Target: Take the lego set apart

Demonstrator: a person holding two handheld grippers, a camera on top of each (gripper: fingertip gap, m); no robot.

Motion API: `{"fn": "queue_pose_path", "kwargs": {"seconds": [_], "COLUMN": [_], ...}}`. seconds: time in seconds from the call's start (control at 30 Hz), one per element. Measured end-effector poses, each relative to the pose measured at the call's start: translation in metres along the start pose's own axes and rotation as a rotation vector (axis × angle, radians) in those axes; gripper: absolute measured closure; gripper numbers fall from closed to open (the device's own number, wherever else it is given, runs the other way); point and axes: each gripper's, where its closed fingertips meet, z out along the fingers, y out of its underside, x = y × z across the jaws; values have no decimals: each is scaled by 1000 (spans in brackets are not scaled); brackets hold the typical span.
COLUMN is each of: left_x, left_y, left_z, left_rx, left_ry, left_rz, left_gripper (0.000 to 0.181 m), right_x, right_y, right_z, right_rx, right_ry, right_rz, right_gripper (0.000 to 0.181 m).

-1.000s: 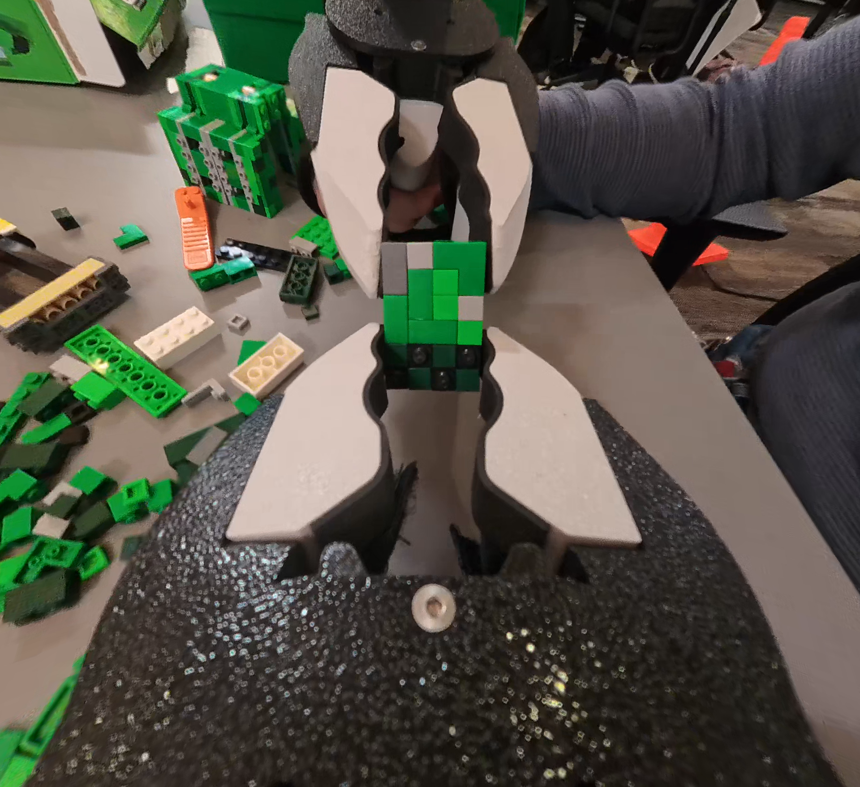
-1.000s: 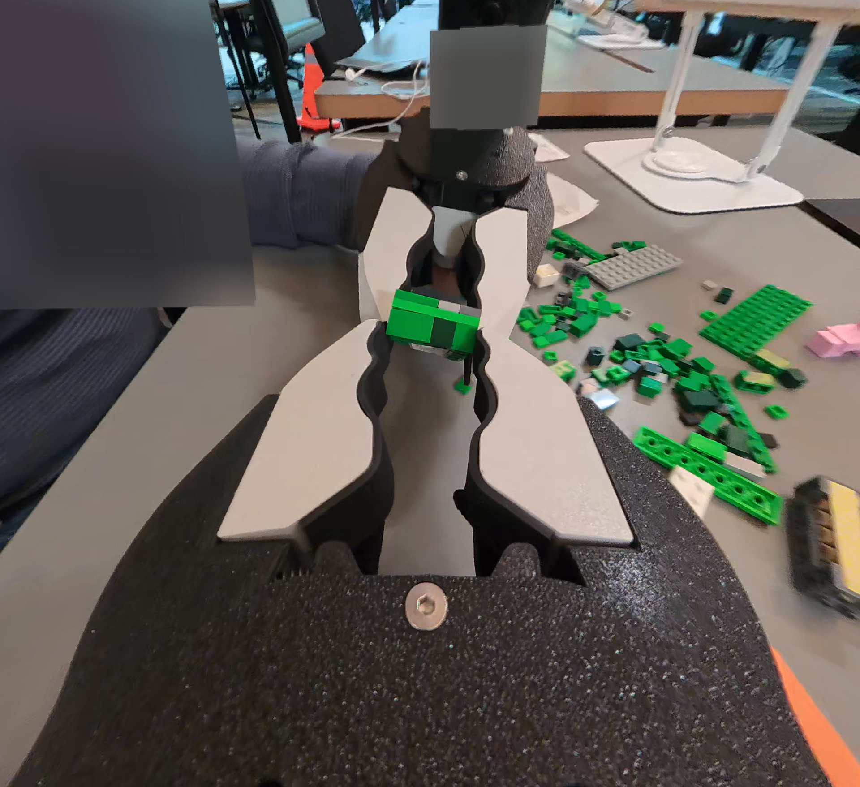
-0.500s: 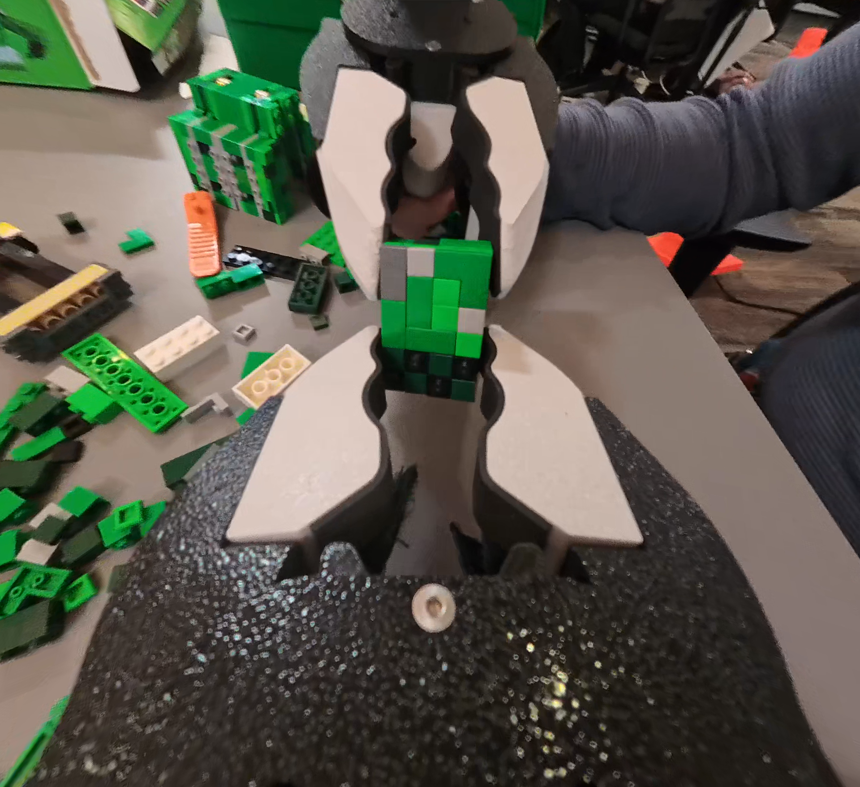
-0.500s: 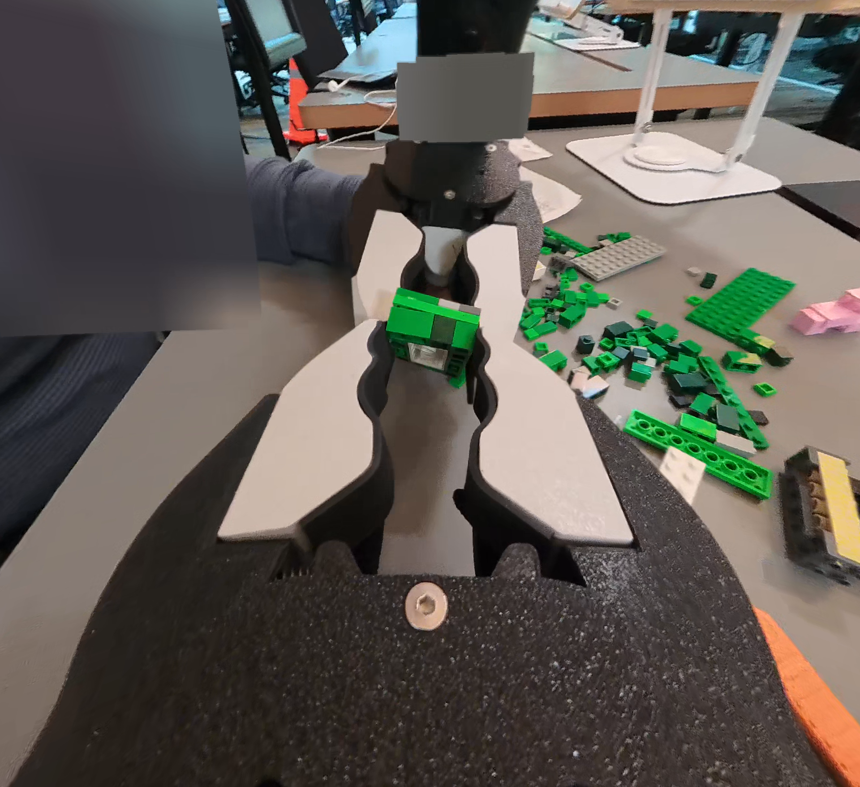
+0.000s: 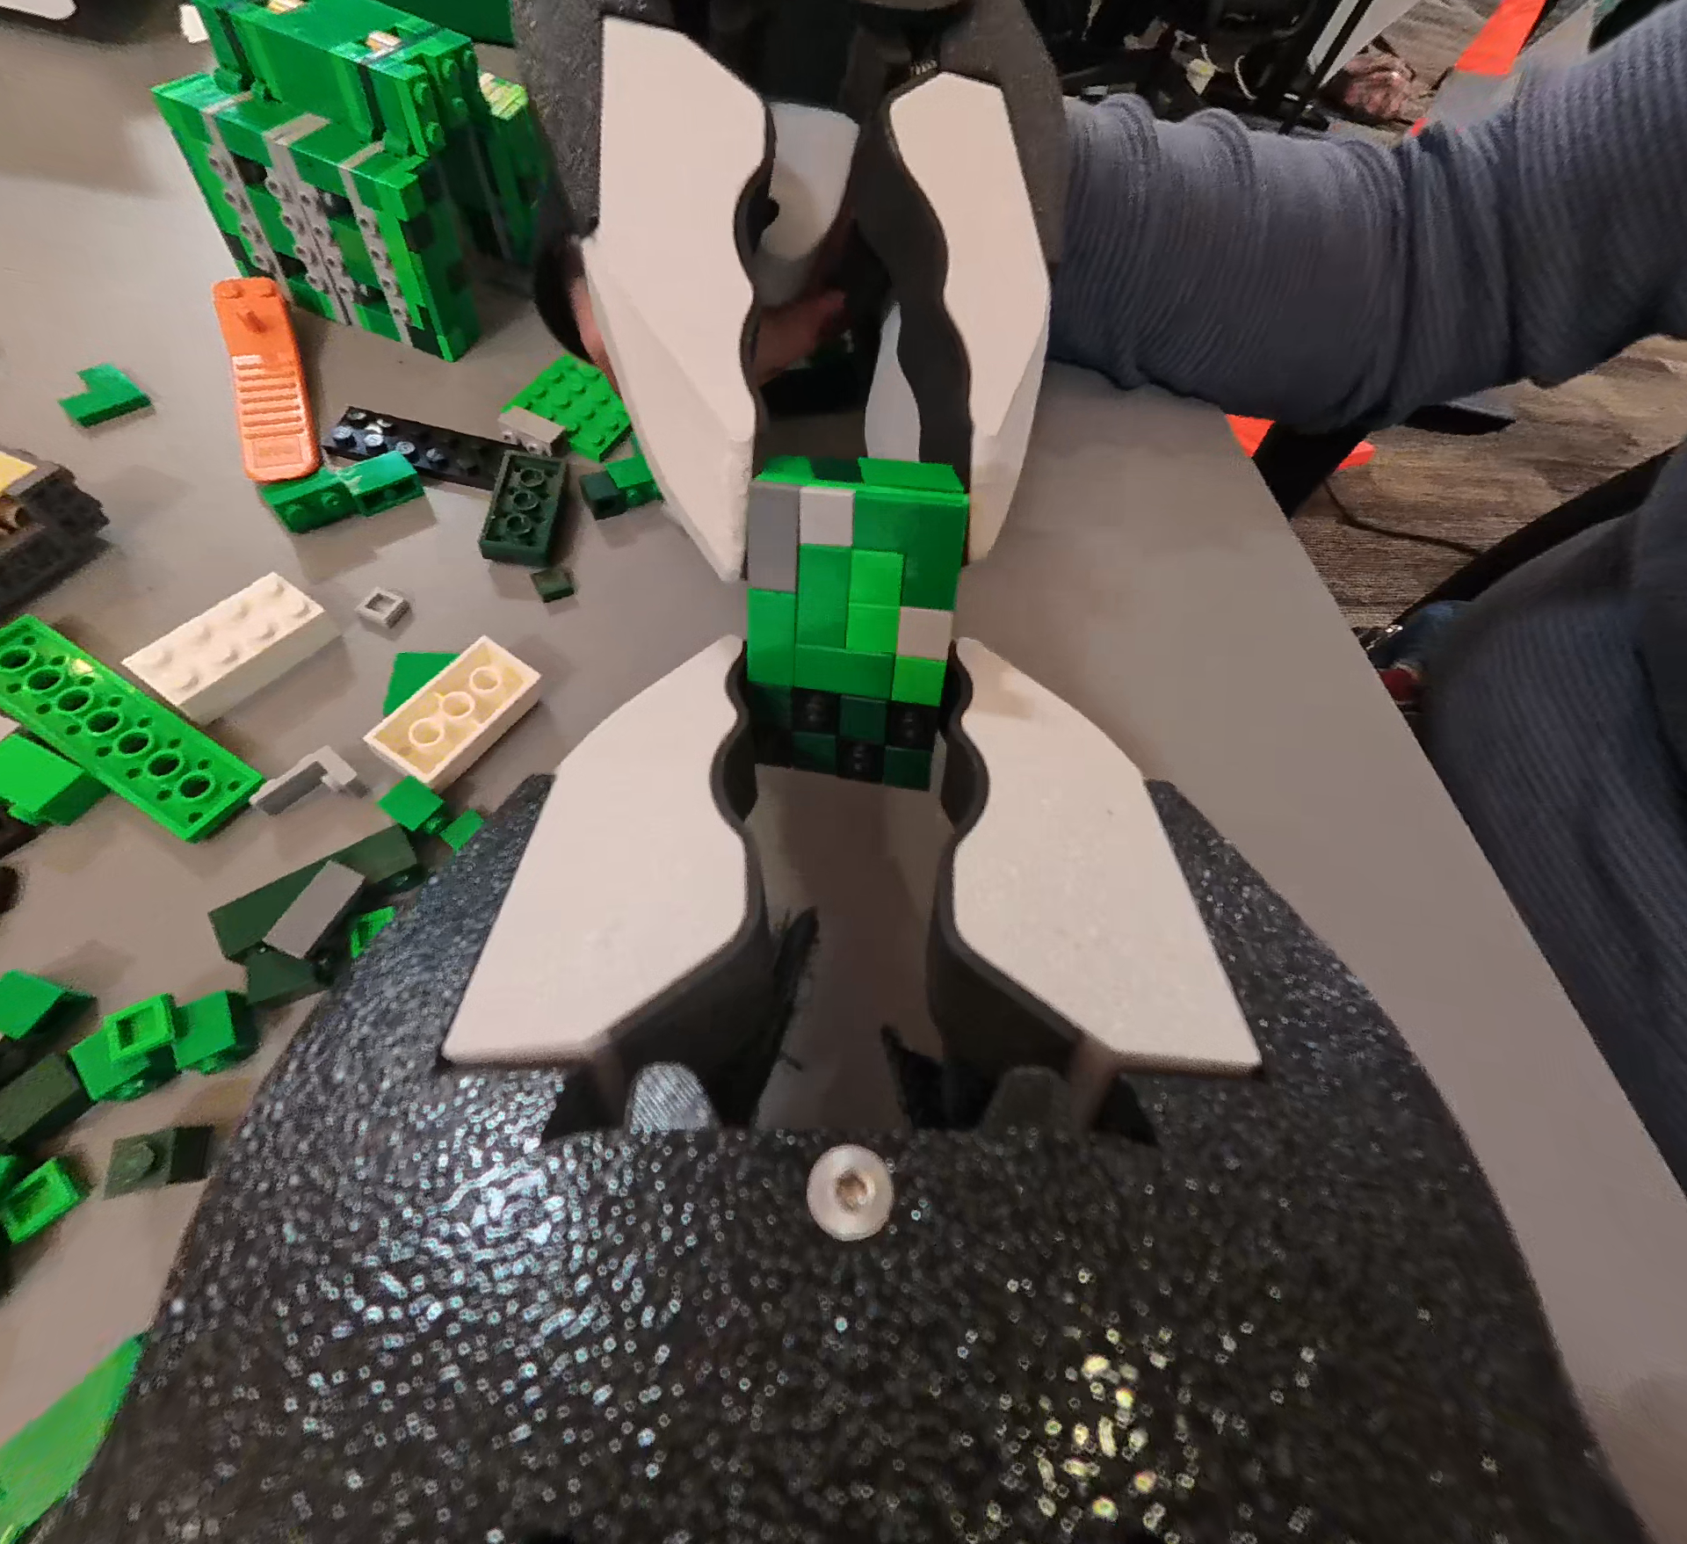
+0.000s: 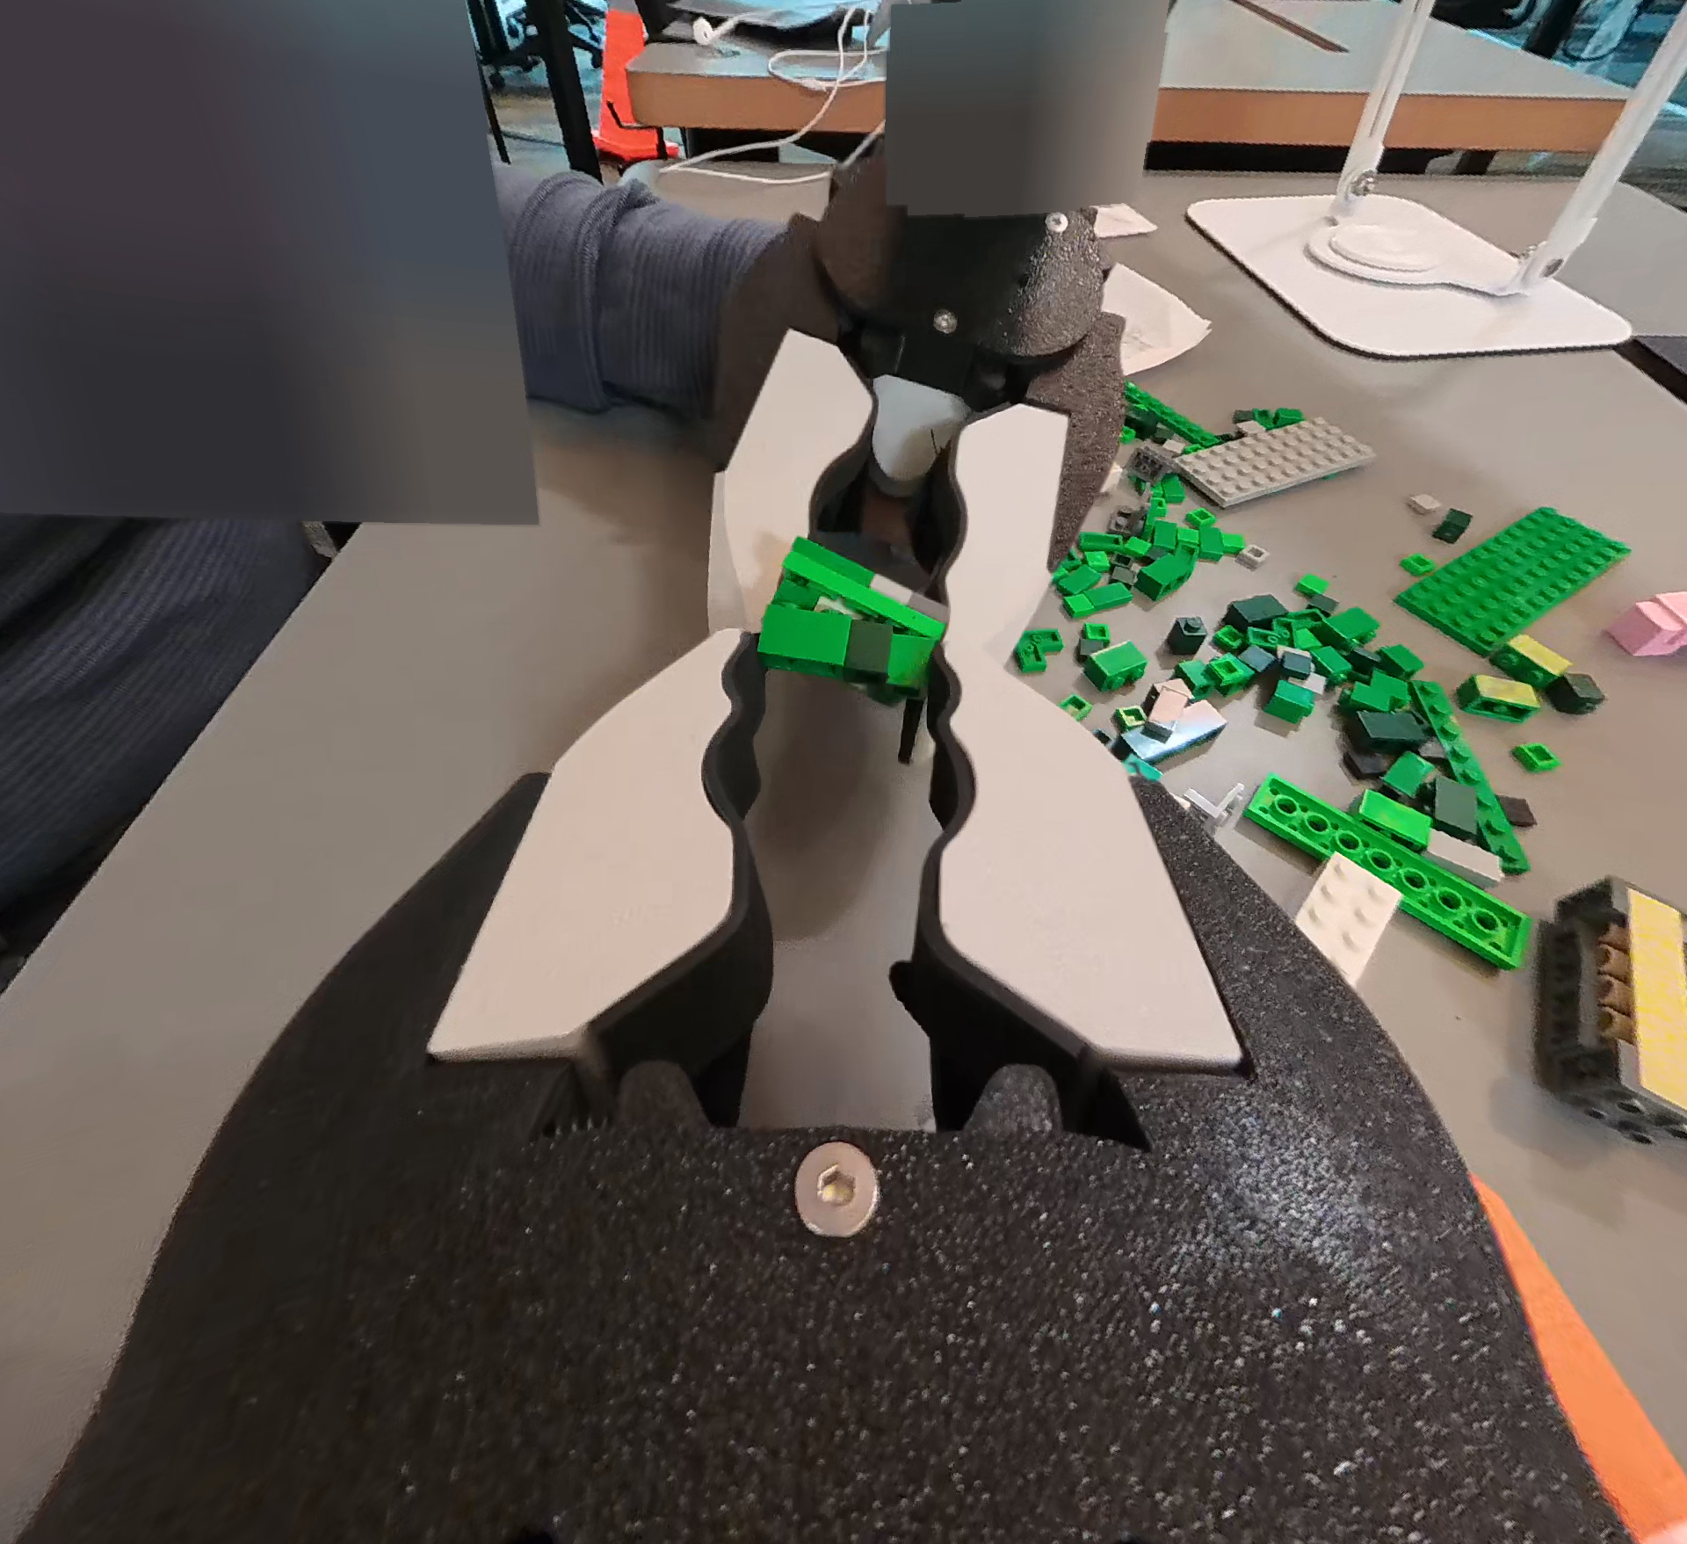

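Observation:
A small green and grey lego block (image 5: 853, 587) is held in the air between both grippers. My left gripper (image 5: 844, 710) is shut on its dark studded end. My right gripper (image 5: 858, 514) comes in from the far side and is shut on the other end. In the right wrist view my right gripper (image 6: 844, 656) clamps the block (image 6: 840, 633), which sits tilted, with its top layer (image 6: 858, 583) lifted off at an angle. The left gripper (image 6: 844, 569) faces it. A thin black rod (image 6: 908, 724) hangs under the block.
A larger green build (image 5: 338, 167) stands at the back left by an orange brick separator (image 5: 267, 377). Loose green, white and grey bricks (image 5: 228, 651) litter the grey table (image 5: 1141, 678). A person's sleeve (image 5: 1324, 249) and the table's edge are at the right.
The block now sits tilted in the right wrist view and its top layer has opened up. Both grippers stayed shut on it and drew a little closer together.

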Motion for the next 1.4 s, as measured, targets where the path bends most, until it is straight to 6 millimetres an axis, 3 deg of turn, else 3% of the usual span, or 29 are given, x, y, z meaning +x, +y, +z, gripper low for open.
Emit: {"fn": "queue_pose_path", "kwargs": {"seconds": [0.13, 0.37, 0.53, 0.77, 1.1, 1.17, 1.27, 1.4], "left_x": [-5, -10, -11, -7, 14, 8, -5, -14], "left_y": [2, -2, -6, -16, -52, -51, -49, -55], "left_z": [-4, -11, -14, -21, -55, -52, -46, -47], "left_rx": [-2, 53, 89, 176, 497, 493, 481, 517], "left_ry": [-12, -17, -22, 45, 443, 385, 184, -1], "left_rz": [-63, -122, -126, -185, -448, -429, -299, -133], "left_gripper": [143, 143, 143, 143, 144, 144, 143, 143], "right_x": [4, 15, 14, 18, 20, 24, 28, 34], "right_y": [7, 39, 42, 10, -57, -63, -71, -65], "right_z": [-6, 0, 3, -4, -13, -13, -9, -2], "right_rx": [-78, -324, -346, -182, 159, 189, 283, 272], "right_ry": [58, 154, 148, 206, 329, 354, 289, 294], "right_rz": [-12, -13, 25, -25, -100, -55, 147, 242], "right_gripper": [148, 148, 141, 137, 139, 140, 135, 132]}}
